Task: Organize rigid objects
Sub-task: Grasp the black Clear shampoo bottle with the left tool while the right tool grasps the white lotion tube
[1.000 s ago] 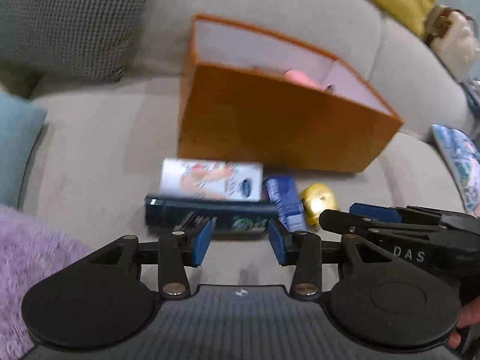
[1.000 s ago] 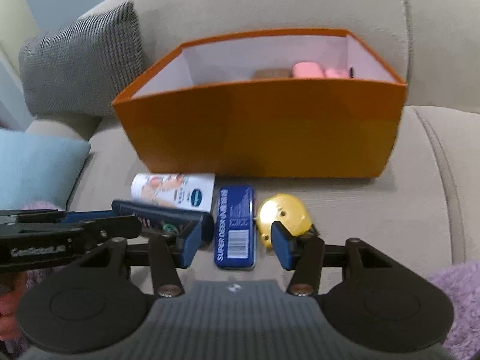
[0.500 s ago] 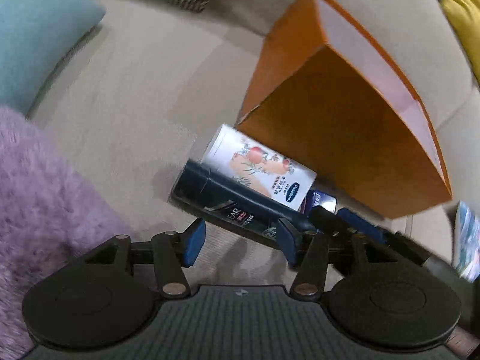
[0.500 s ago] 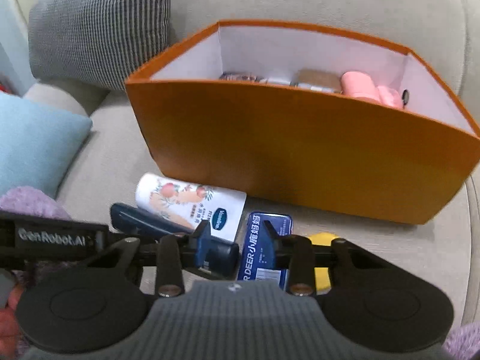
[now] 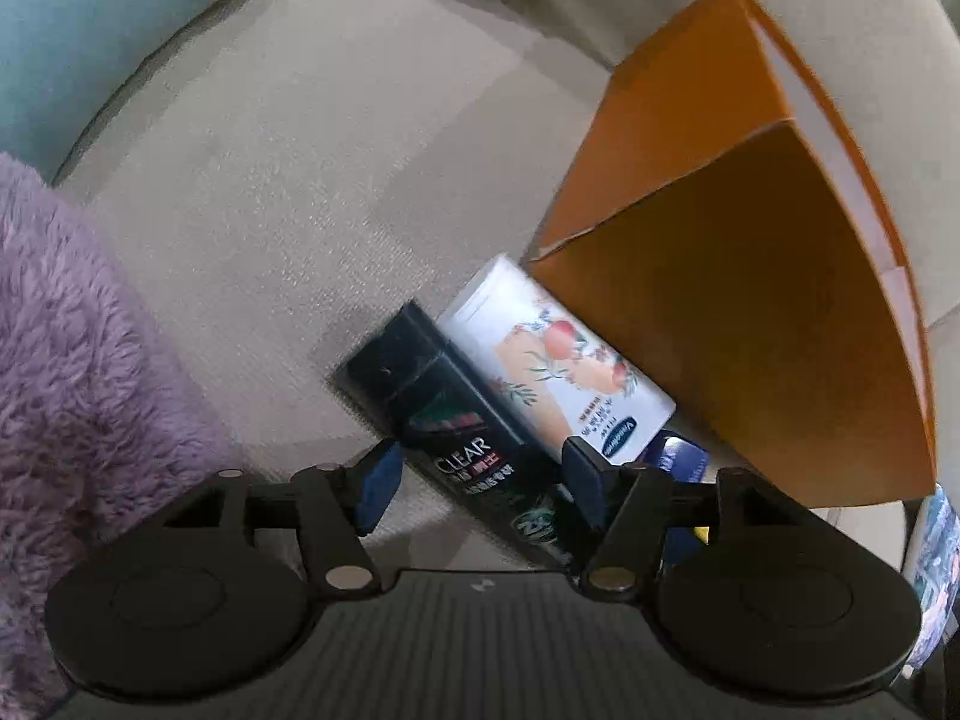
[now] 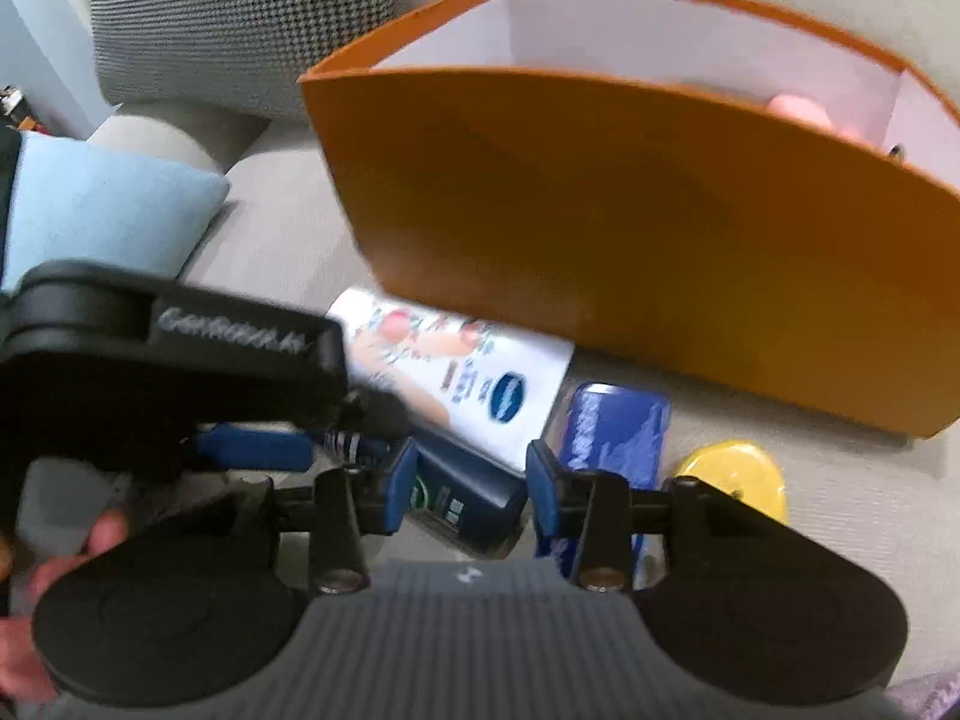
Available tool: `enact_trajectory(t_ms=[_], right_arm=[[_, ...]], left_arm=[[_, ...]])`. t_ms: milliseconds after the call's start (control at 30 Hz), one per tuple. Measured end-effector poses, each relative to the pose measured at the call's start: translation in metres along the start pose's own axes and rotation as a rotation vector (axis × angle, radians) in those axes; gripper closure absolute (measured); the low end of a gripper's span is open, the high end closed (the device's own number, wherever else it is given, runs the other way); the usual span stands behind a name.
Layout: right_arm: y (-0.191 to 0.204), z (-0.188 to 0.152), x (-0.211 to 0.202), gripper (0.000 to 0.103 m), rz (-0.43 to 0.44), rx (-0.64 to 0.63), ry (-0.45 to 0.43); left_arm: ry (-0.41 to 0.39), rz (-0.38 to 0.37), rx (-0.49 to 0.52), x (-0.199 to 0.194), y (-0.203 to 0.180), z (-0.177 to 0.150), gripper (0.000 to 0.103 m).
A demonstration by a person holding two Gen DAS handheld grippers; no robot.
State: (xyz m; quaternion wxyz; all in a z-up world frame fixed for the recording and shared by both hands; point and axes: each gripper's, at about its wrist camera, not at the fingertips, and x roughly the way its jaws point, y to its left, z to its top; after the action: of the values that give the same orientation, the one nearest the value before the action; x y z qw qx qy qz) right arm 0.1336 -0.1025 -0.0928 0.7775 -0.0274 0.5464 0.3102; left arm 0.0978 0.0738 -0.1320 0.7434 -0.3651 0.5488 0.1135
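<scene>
A dark "CLEAR" bottle (image 5: 456, 420) lies on the sofa in front of an orange box (image 5: 750, 276). A white floral tube (image 5: 564, 372) lies between them. My left gripper (image 5: 480, 483) is open, its pads on either side of the bottle's middle. My right gripper (image 6: 468, 495) is open around the bottle's bottom end (image 6: 468, 510). The white tube (image 6: 462, 372), a blue tin (image 6: 612, 444) and a yellow round object (image 6: 732, 477) lie before the orange box (image 6: 630, 228). The left gripper's body (image 6: 162, 360) shows at the left of the right wrist view.
A purple fluffy blanket (image 5: 78, 372) lies at the left. A light blue cushion (image 5: 90, 18) and a checked cushion (image 6: 240, 18) sit behind. A pink item (image 6: 804, 111) is inside the box. Beige sofa seat (image 5: 288, 168) stretches left of the box.
Both grippers have moved in over the dark bottle from opposite ends. The left view swung left and down; the right gripper shifted left from the blue tin to the bottle's end.
</scene>
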Motion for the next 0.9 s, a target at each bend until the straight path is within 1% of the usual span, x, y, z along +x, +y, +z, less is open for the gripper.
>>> enact_trajectory(t_ms=[100, 167, 200, 233, 300, 367, 500, 567, 633, 667, 700, 767, 800, 833, 867, 900], right_arm=[[0.005, -0.003, 0.001, 0.065, 0.002, -0.023, 0.012], [0.004, -0.002, 0.001, 0.065, 0.009, -0.018, 0.016], [0.002, 0.000, 0.000, 0.066, 0.024, -0.005, 0.019], [-0.001, 0.001, -0.001, 0.066, 0.024, 0.005, 0.016], [-0.008, 0.007, -0.008, 0.065, 0.003, 0.016, -0.012], [-0.014, 0.014, -0.011, 0.064, -0.015, 0.030, -0.029], [-0.025, 0.030, -0.001, 0.051, -0.039, 0.048, -0.029], [-0.026, 0.036, 0.007, 0.048, -0.039, 0.049, -0.019], [-0.026, 0.043, 0.018, 0.048, -0.020, 0.052, -0.002], [-0.026, 0.045, 0.020, 0.046, 0.002, 0.055, -0.002], [-0.026, 0.047, 0.023, 0.041, 0.016, 0.055, 0.008], [-0.024, 0.047, 0.033, 0.040, 0.019, 0.040, 0.034], [-0.023, 0.046, 0.037, 0.036, 0.023, 0.039, 0.039], [-0.022, 0.045, 0.038, 0.036, 0.026, 0.041, 0.036], [-0.022, 0.046, 0.037, 0.039, 0.032, 0.040, 0.036], [-0.022, 0.046, 0.036, 0.046, 0.051, 0.040, 0.038]], left_arm=[[-0.004, 0.026, 0.034, 0.004, -0.005, -0.001, 0.030], [-0.004, 0.028, 0.060, 0.003, -0.007, -0.001, 0.030], [-0.001, 0.023, 0.074, 0.004, -0.008, 0.000, 0.035], [-0.008, 0.036, 0.096, 0.002, -0.010, 0.001, 0.040], [-0.048, 0.086, 0.169, -0.004, -0.014, 0.003, 0.045], [-0.079, 0.120, 0.198, -0.007, -0.012, 0.007, 0.049], [-0.059, 0.089, 0.165, -0.006, 0.000, 0.015, 0.052], [-0.056, 0.081, 0.166, -0.006, 0.002, 0.015, 0.052], [-0.055, 0.067, 0.159, -0.006, 0.005, 0.016, 0.052], [-0.055, 0.058, 0.155, -0.007, 0.007, 0.017, 0.052], [-0.052, 0.048, 0.153, -0.007, 0.010, 0.018, 0.053], [-0.046, 0.034, 0.151, -0.007, 0.012, 0.019, 0.053], [-0.043, 0.029, 0.150, -0.008, 0.013, 0.020, 0.053], [-0.042, 0.023, 0.145, -0.008, 0.014, 0.021, 0.054], [-0.039, 0.017, 0.142, -0.008, 0.016, 0.021, 0.054], [-0.037, 0.014, 0.143, -0.008, 0.016, 0.021, 0.054]])
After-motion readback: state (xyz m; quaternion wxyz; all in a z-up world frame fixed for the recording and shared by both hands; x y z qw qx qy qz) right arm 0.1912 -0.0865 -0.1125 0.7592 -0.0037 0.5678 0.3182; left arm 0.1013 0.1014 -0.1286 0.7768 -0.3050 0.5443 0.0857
